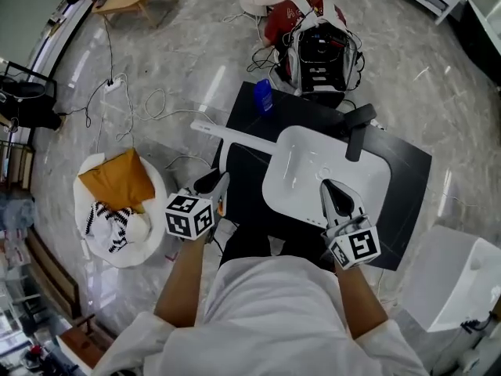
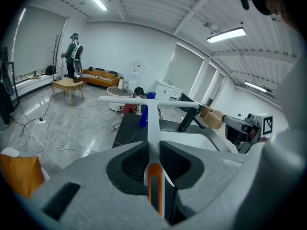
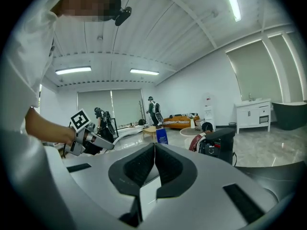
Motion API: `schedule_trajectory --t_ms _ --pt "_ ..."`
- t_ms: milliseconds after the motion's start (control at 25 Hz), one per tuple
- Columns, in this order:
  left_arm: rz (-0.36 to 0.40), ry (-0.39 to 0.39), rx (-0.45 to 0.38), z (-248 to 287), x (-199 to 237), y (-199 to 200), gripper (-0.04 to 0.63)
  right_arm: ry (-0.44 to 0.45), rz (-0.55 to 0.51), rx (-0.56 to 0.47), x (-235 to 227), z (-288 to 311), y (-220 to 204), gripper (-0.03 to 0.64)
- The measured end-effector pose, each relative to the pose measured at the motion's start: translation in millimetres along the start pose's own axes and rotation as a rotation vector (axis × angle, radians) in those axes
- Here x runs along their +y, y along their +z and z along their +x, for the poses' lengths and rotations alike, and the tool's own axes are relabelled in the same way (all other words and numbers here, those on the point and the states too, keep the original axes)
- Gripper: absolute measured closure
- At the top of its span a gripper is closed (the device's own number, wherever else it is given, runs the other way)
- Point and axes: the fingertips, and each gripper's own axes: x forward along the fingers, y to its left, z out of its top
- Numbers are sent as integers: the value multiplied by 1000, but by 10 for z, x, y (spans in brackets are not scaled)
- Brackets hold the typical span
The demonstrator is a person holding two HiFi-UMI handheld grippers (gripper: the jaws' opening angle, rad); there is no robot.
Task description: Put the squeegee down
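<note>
Head view, left side: a white round seat [image 1: 153, 233] on the floor holds an orange cushion [image 1: 117, 180] and a striped cloth, well clear of the work. Next comes the left gripper [image 1: 215, 182], its jaws clamped on the handle end of the white squeegee [image 1: 235, 136]. The squeegee is in the air, and its T-shaped blade reaches ahead over the left edge of the black counter [image 1: 249, 116]. Holding it by the handle's tail probably lets the blade land first. In the left gripper view the pads pinch the handle just above its orange inlay. Further right, the white basin [image 1: 290, 143] and its black faucet [image 1: 356, 131] fill the counter. The right gripper [image 1: 335, 193] hangs over the basin with its jaws pressed together on nothing, likely parked out of the way.
</note>
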Motion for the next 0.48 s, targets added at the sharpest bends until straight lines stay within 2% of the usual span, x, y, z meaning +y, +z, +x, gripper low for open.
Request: schedule_trajectory --t_ms 480 --pt "-21 -62 182 573 325 -206 512 -125 47 39 -51 196 -119 601"
